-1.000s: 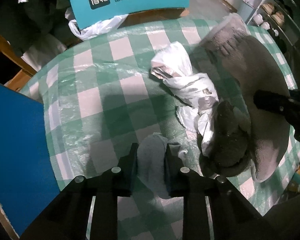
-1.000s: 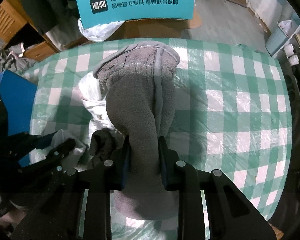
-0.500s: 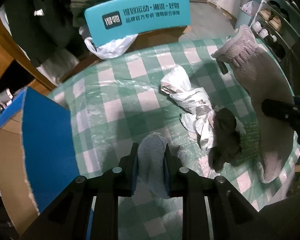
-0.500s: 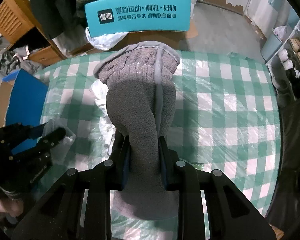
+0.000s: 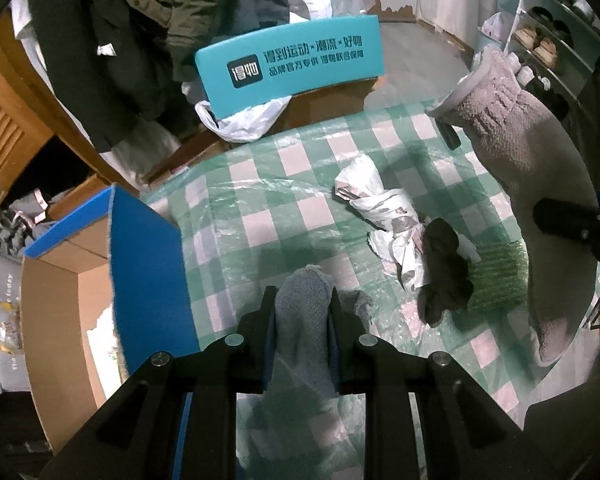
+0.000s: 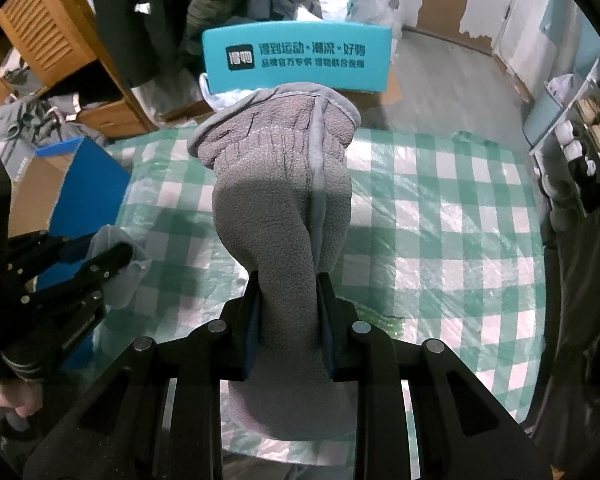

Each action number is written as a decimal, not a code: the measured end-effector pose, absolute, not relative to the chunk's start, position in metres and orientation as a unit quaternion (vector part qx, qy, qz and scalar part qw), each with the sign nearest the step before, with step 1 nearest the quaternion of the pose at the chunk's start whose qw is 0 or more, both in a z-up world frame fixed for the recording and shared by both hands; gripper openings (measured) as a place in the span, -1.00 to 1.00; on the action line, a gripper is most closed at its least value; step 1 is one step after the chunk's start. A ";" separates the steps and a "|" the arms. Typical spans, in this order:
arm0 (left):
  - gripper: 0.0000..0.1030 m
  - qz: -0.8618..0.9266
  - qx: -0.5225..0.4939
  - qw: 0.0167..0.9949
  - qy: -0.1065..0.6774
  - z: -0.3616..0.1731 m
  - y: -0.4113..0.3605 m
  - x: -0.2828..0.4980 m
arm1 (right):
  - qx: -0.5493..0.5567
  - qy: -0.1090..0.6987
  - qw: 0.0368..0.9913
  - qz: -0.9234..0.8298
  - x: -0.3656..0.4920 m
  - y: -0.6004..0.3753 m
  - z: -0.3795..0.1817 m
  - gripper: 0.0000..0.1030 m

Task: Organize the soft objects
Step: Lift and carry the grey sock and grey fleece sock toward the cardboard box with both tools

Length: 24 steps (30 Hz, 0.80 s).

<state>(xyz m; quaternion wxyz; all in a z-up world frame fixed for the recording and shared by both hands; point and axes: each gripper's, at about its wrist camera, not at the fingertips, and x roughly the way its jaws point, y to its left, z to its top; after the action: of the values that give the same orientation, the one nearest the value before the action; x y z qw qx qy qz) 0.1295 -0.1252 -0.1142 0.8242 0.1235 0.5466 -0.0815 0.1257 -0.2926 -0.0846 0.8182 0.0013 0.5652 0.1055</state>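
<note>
My left gripper [image 5: 302, 300] is shut on a pale blue-grey sock [image 5: 305, 320] that hangs above the green-checked table [image 5: 260, 216]. My right gripper [image 6: 288, 288] is shut on a large grey fleece sock [image 6: 278, 184] with a ribbed cuff, held up over the table. From the left wrist view the same grey fleece sock [image 5: 540, 184] hangs at the right. In the right wrist view the left gripper [image 6: 112, 258] with its blue-grey sock [image 6: 118, 276] is at the left. A dark grey soft item [image 5: 444, 268] lies on the table beside crumpled white plastic [image 5: 384, 208].
An open cardboard box with a blue flap [image 5: 148, 272] stands at the table's left edge. A teal chair back [image 5: 292, 64] with a white bag is behind the table. A green textured patch [image 5: 496, 276] lies by the dark item. Shelves with shoes [image 6: 584, 132] are at the right.
Both grippers have risen with their socks, so the table looks smaller and farther. The cardboard box and the room behind have come into view on the left.
</note>
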 end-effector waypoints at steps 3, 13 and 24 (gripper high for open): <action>-0.59 -0.077 0.128 0.830 0.537 -0.106 -0.122 0.125 | -0.002 0.560 0.821 0.111 0.121 -0.289 -0.078 -0.55; -0.59 -0.063 0.141 0.844 0.514 -0.085 -0.111 0.111 | -0.014 0.547 0.826 0.134 0.110 -0.273 -0.063 -0.55; -0.59 -0.051 0.141 0.853 0.500 -0.070 -0.090 0.102 | -0.027 0.533 0.830 0.161 0.104 -0.251 -0.049 -0.55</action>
<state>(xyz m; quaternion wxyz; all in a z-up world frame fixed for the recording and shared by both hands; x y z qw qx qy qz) 0.1021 -0.0900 -0.0702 0.8531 0.1413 0.4997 -0.0509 0.1038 -0.2512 -0.0487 0.8299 -0.0269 0.5334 0.1613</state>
